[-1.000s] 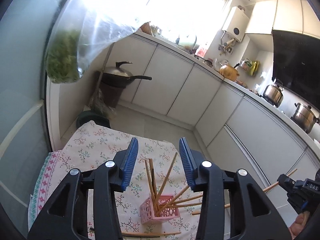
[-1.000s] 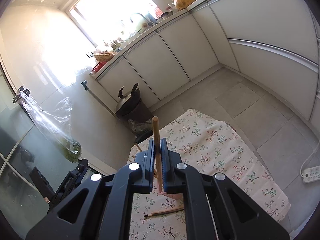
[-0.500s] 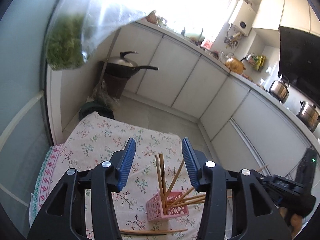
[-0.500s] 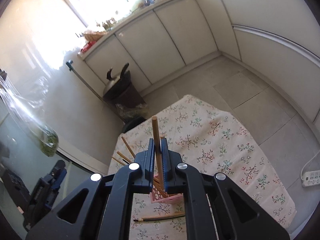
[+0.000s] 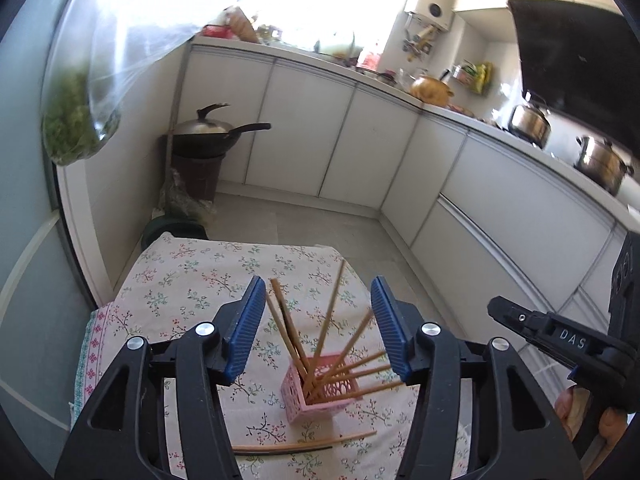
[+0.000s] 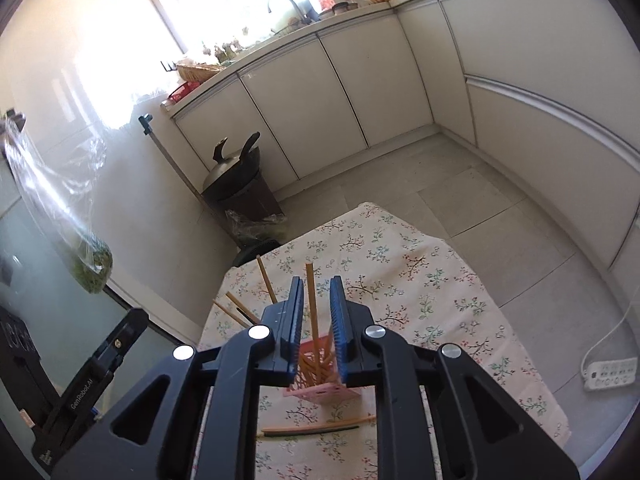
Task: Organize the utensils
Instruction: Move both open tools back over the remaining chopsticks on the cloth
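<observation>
Lower frame: our left gripper point(image 5: 318, 322) spread wide, holding nothing; our right gripper point(image 6: 316, 326) parted, a chopstick point(image 6: 311, 300) standing loose between its pads. Beyond: pink basket point(image 5: 320, 390) of chopsticks, mid-table point(image 5: 180, 276); two loose chopsticks point(image 5: 304, 442) lying before it. Risk, we judge: the light basket tips if a gripper catches the splayed sticks.

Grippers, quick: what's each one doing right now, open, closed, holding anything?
Left gripper: open, holding nothing, above the pink plastic lattice basket.
Right gripper: open; the wooden chopstick stands between its jaws, apparently released into the basket.
</observation>
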The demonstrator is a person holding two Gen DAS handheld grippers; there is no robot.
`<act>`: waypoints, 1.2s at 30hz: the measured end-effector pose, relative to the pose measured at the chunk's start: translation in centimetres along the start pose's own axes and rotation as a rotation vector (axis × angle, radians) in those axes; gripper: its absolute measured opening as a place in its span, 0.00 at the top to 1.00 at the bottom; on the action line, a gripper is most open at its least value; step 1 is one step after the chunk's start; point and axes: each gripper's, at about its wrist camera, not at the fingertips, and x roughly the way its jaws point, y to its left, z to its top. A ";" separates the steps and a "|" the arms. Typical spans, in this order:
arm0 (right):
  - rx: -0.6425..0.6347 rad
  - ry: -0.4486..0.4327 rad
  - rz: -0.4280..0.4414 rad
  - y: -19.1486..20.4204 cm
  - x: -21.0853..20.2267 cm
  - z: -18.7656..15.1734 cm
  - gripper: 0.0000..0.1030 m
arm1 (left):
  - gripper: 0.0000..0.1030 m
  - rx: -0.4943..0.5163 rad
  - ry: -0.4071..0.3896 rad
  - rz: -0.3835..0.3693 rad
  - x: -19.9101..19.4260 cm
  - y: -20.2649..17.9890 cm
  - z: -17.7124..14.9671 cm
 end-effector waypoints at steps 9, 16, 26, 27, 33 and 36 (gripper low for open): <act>-0.157 -0.105 -0.149 1.4 -2.2 -2.3 0.54 | 0.28 0.080 0.009 0.035 -0.3 -2.1 -1.6; -0.208 -0.164 -0.271 1.0 -3.5 -4.0 0.27 | 0.08 0.124 -0.005 0.090 -0.7 -2.9 -2.3; -0.090 -0.101 -0.366 -5.6 -4.9 -6.0 0.06 | 0.07 0.498 0.543 0.048 6.7 -2.3 -9.7; -0.070 -0.086 -0.364 -6.3 -5.0 -6.1 0.06 | 0.07 0.546 0.592 0.034 7.5 -2.6 -11.1; 0.162 0.004 -0.282 -11.1 -5.3 -5.9 0.06 | 0.07 0.822 0.791 -0.106 10.3 -4.8 -19.2; 0.234 0.001 -0.257 -12.5 -5.8 -5.7 0.06 | 0.07 0.856 0.783 -0.186 11.0 -5.4 -20.2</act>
